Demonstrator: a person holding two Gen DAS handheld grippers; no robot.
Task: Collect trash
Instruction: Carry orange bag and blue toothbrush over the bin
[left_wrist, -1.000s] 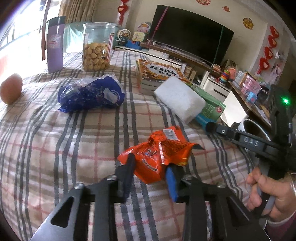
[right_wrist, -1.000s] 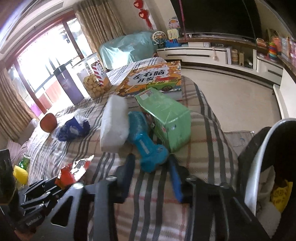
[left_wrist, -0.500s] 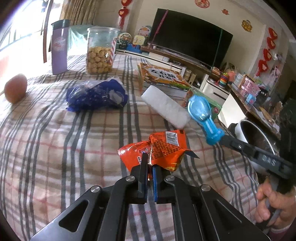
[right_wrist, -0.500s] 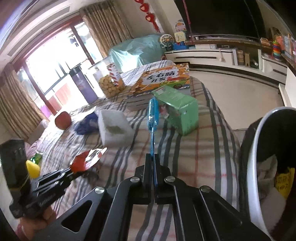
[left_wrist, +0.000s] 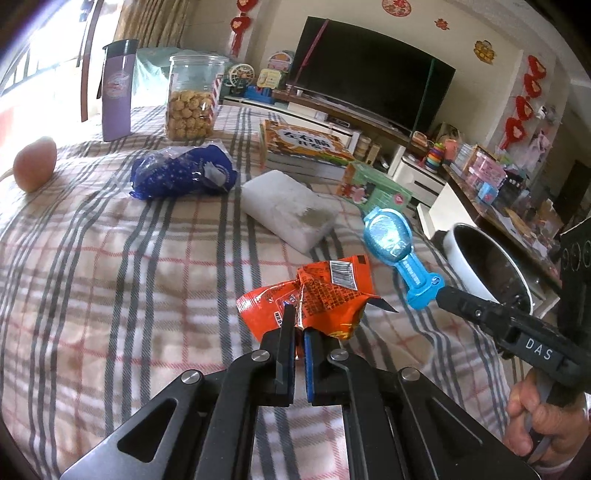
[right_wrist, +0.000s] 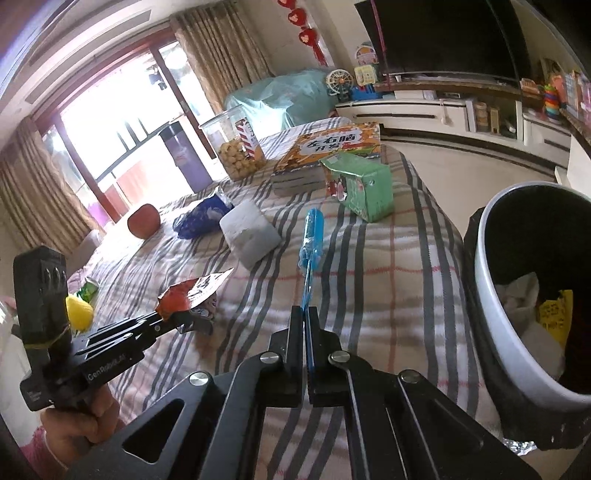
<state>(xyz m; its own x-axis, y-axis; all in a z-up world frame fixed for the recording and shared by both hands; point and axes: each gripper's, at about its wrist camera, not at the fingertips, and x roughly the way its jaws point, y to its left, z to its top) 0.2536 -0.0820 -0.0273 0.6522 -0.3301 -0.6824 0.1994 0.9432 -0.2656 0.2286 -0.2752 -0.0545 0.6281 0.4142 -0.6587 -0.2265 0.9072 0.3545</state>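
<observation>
Left wrist view: left gripper pinched a crinkled orange foil wrapper; right gripper clamped a flat, glossy blue plastic package.

The lower part of the orange wrapper is hidden behind the left gripper's fingers. The blue package shows edge-on in the right wrist view, so its face cannot be read. The bin is cut off by the right edge, its contents partly in shadow. Each holding hand is cropped at the frame's edge. Shelf items beside the television are too small to identify.
</observation>
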